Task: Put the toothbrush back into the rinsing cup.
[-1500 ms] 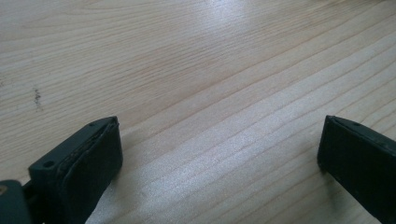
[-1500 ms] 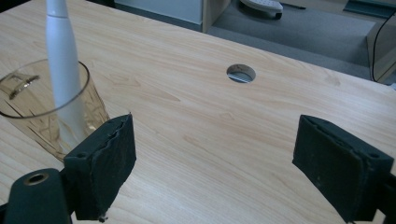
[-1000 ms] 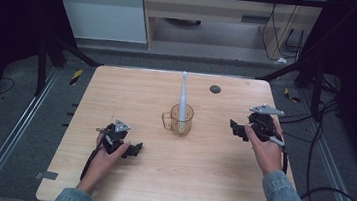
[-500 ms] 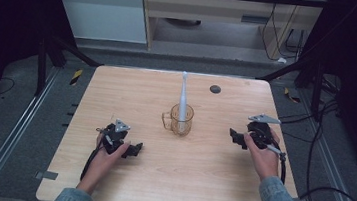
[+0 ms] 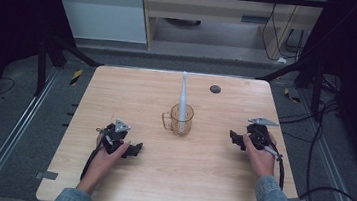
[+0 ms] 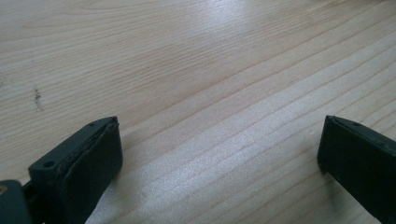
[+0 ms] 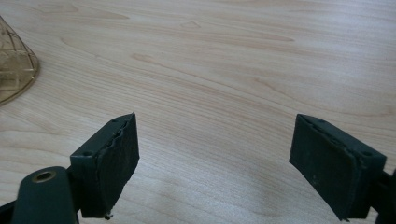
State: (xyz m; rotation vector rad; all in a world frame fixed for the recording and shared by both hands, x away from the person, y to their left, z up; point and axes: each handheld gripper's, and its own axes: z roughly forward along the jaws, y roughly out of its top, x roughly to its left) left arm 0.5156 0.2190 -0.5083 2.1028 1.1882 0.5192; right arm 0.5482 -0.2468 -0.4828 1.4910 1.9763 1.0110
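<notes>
A clear amber cup (image 5: 182, 119) with a side handle stands upright near the middle of the table (image 5: 117, 89), and a slim white toothbrush (image 5: 183, 92) stands in it, leaning against the rim with its head well above the cup. The cup looks like thin plastic or glass: light, rigid, smooth-walled and likely slippery, and liable to tip if knocked, since the tall toothbrush raises its balance. The handle, on the side toward the left gripper, or the rim wall is the sound place to grip the cup. The toothbrush is judged light and stiff, best taken on the bare shaft above the rim and lifted straight up. A small dark disc (image 5: 215, 89) lies apart near the far edge. The left gripper (image 5: 133, 150) rests low on the table near the front left, held in the left hand (image 5: 109, 149), jaws wide apart and empty over bare wood. The right gripper (image 5: 233, 137) sits near the right edge in the right hand (image 5: 260, 150), pointing inward toward the cup, jaws likewise spread wide and holding nothing; the cup's base (image 7: 14, 70) shows at the left margin of the right gripper view, clear of both jaws.
</notes>
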